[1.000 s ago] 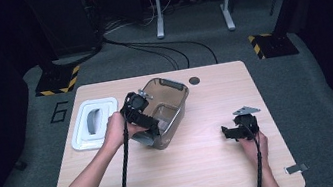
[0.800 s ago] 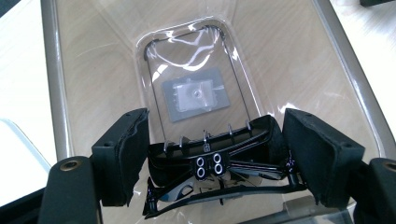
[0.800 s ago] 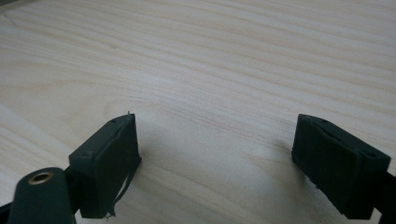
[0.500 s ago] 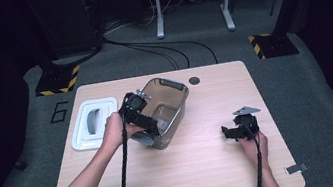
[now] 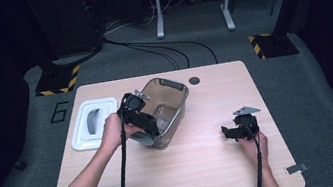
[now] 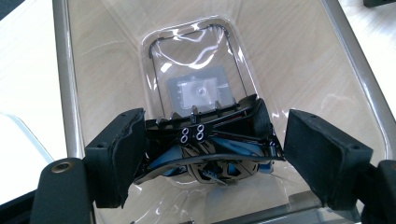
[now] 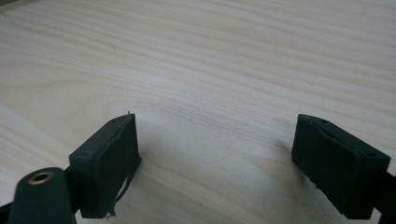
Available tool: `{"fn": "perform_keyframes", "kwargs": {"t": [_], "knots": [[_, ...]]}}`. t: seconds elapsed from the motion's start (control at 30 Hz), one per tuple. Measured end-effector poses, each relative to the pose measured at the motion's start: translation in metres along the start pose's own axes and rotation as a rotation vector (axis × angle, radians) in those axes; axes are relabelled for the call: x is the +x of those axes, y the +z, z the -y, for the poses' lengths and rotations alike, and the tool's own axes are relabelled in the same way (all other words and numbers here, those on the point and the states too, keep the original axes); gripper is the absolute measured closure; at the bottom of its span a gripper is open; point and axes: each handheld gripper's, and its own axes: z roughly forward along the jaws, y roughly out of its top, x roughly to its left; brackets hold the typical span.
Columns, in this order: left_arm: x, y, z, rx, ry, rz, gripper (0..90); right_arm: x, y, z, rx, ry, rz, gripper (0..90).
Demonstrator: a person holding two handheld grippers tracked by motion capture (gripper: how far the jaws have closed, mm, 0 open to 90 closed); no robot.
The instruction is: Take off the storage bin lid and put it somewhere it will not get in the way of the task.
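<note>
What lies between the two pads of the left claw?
In the left gripper view, a black and blue folded object sits between the left claw's pads, inside the clear container.

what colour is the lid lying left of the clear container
White, with a grey handle at its middle; the lid shows best in the high view, flat on the table beside the container.
</note>
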Motion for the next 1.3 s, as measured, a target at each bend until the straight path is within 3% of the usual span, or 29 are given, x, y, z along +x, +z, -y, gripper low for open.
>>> {"fn": "perform_keyframes", "kwargs": {"t": [0.57, 1.17, 1.3], "knots": [[-0.006, 0.000, 0.000, -0.007, 0.039, 0.016, 25.0, 0.000, 0.000, 0.000, 0.000, 0.000, 0.000, 13.9], [-0.021, -0.010, 0.001, -0.010, 0.121, 0.036, 27.9, 0.000, 0.000, 0.000, 0.000, 0.000, 0.000, 13.9], [-0.017, -0.010, 0.003, -0.009, 0.107, 0.037, 28.0, 0.000, 0.000, 0.000, 0.000, 0.000, 0.000, 13.9]]}}
